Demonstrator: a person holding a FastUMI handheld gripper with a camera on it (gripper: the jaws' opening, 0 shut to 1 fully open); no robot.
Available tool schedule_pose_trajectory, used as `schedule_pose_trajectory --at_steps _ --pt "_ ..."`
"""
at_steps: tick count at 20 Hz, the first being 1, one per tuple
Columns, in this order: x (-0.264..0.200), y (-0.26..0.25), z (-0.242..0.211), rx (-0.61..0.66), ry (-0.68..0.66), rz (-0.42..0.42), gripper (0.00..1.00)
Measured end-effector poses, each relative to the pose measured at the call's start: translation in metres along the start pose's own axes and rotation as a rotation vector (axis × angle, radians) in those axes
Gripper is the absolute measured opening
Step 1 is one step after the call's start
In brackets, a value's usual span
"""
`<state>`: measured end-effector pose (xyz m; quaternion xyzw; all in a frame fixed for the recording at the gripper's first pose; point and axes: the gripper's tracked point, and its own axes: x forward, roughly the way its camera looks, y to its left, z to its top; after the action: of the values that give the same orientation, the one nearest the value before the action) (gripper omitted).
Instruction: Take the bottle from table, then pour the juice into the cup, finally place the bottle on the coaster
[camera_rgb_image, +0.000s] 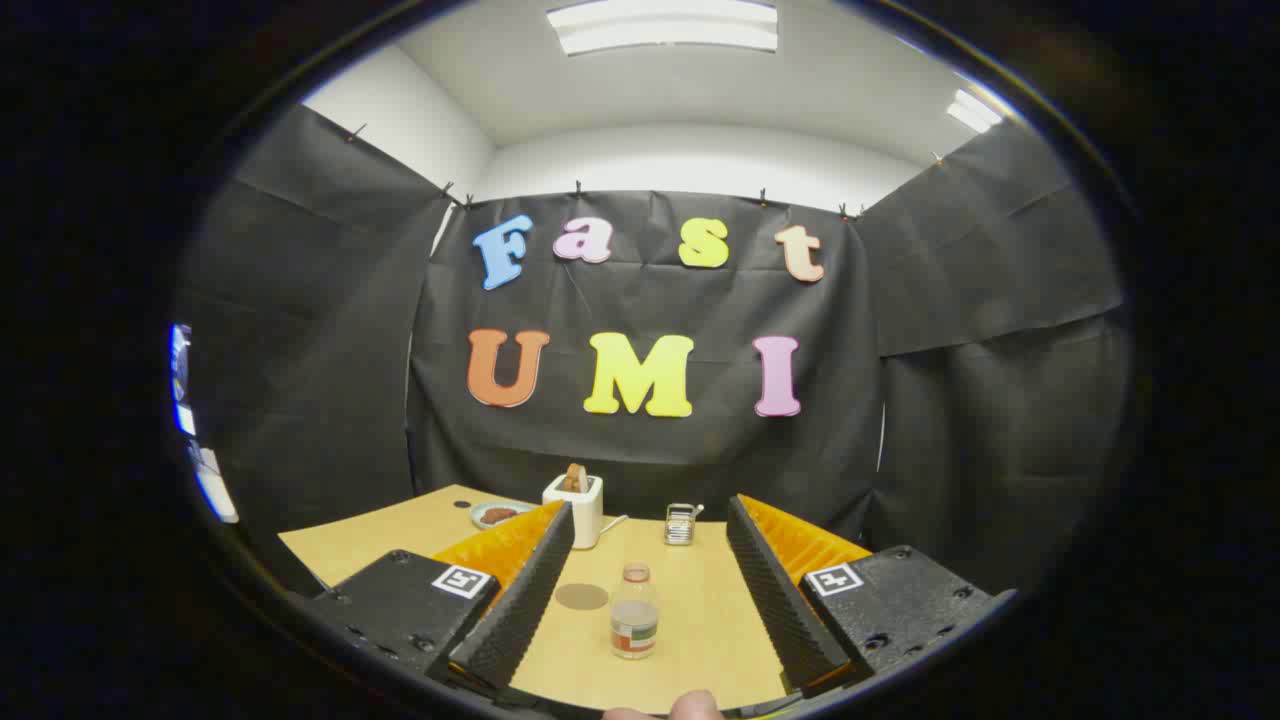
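A: Bottle (634, 624) position?

B: The bottle stands upright on the table (400, 535), between the two fingers of the hand-held gripper (650, 590) and touching neither. It is clear, with a label band around the lower body and a small amount of liquid at the bottom.

A: Hand-held gripper state?

B: Released. The fingers are spread wide, one on each side of the bottle, with clear table surface showing between each finger and the bottle.

A: Coaster?

B: A round, flat coaster (581, 596) lies on the table just to the left of the bottle, close to the left finger.

A: Cup?

B: A small glass cup (680, 523) stands beyond the bottle, further along the table near the black cloth wall.

A: Other items?

B: A white toaster (576, 508) with a slice of bread in its slot stands beyond the left finger. A small plate (497, 514) with something dark on it sits to the left of the toaster. A fingertip (695, 705) shows below the bottle.
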<state>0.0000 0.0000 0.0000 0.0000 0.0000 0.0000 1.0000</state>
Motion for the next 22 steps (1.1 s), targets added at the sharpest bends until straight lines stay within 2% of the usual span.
schedule_pose_trajectory --at_steps 22 --pt "-0.0032 -0.0008 0.0058 0.026 -0.024 -0.008 0.99"
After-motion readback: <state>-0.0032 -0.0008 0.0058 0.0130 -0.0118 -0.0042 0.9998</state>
